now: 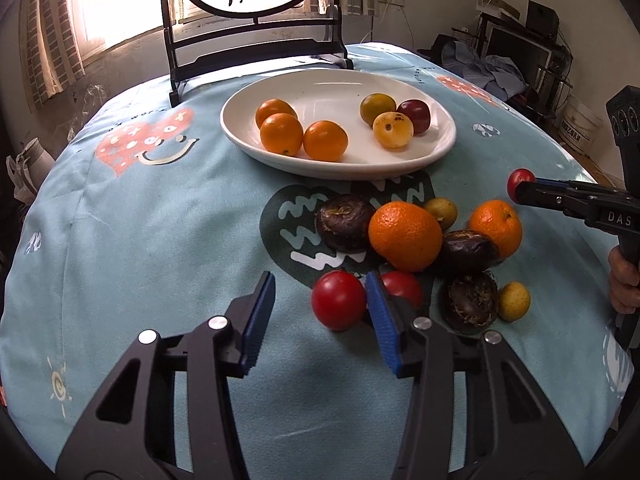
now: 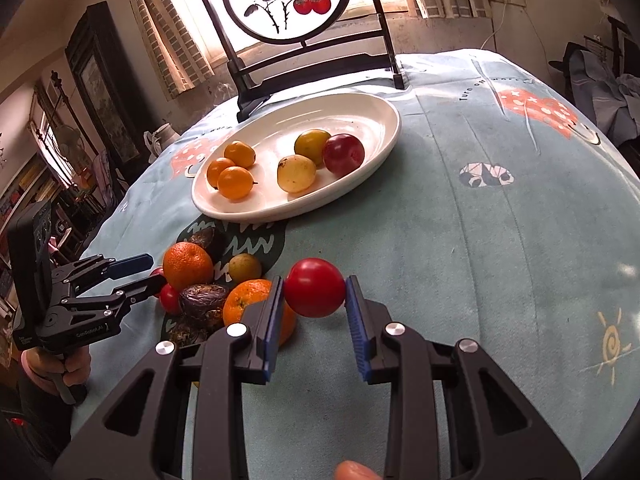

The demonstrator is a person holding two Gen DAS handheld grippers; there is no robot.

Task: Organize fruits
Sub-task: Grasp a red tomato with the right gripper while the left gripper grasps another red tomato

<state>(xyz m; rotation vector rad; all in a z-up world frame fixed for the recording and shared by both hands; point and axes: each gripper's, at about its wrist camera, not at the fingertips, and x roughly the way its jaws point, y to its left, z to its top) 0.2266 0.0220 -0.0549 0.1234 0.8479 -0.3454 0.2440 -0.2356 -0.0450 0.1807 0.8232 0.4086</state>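
A white oval plate (image 1: 340,164) (image 2: 376,168) holds three small orange fruits on its left and a green-yellow fruit, a yellow fruit and a dark red plum on its right. In front of it lie two oranges (image 1: 404,236), dark passion fruits (image 1: 346,222) and small yellow-green fruits (image 1: 514,300). My left gripper (image 1: 320,284) is open around a red tomato (image 1: 338,300) on the cloth; the right pad is against it, the left pad stands apart. A second tomato (image 1: 402,286) lies behind the right finger. My right gripper (image 2: 315,280) is shut on another red tomato (image 2: 314,287), held above the cloth.
A black-framed ornamental screen (image 1: 256,52) stands behind the plate at the table's far edge. The table wears a light blue printed cloth (image 1: 160,220). A hand (image 1: 622,280) grips the right tool at the right edge. Room clutter lies beyond the table.
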